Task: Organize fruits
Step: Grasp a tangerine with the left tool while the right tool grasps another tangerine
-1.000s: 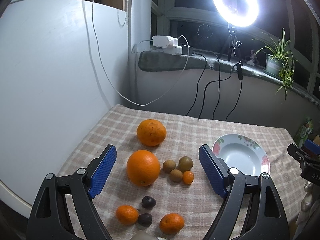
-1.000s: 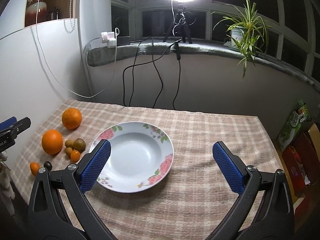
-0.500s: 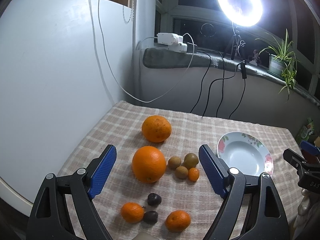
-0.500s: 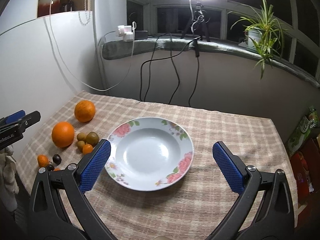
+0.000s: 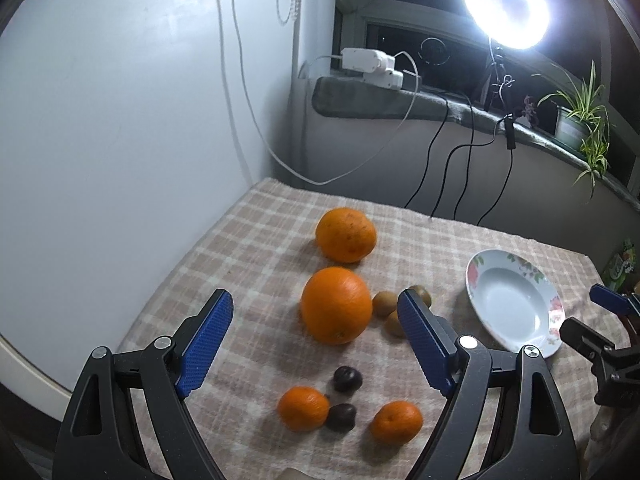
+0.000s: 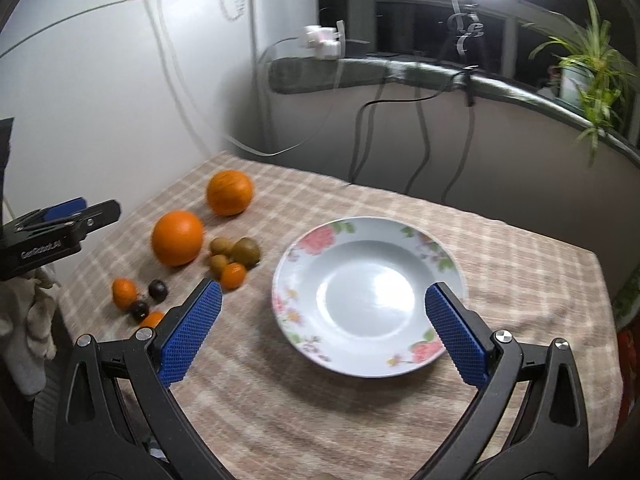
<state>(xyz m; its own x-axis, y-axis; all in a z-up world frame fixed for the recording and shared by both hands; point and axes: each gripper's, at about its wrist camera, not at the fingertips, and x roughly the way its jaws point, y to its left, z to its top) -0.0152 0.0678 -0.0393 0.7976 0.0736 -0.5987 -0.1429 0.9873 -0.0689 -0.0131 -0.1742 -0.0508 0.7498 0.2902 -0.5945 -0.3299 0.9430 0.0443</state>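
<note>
Both tongs are spread and hold nothing. The left gripper (image 5: 316,344) frames the large orange (image 5: 336,305) at centre; the right gripper (image 6: 320,334) view alone shows the whole floral plate (image 6: 308,256), centre-right.

Both wrist views look down-forward over the checked table (image 5: 256,248), sharing the fruit and plate (image 6: 304,280).

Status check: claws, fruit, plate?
Left claw open, empty. Right claw open over plate. Plate bare; near orange and other fruit on cloth. Nothing blocking.
</note>
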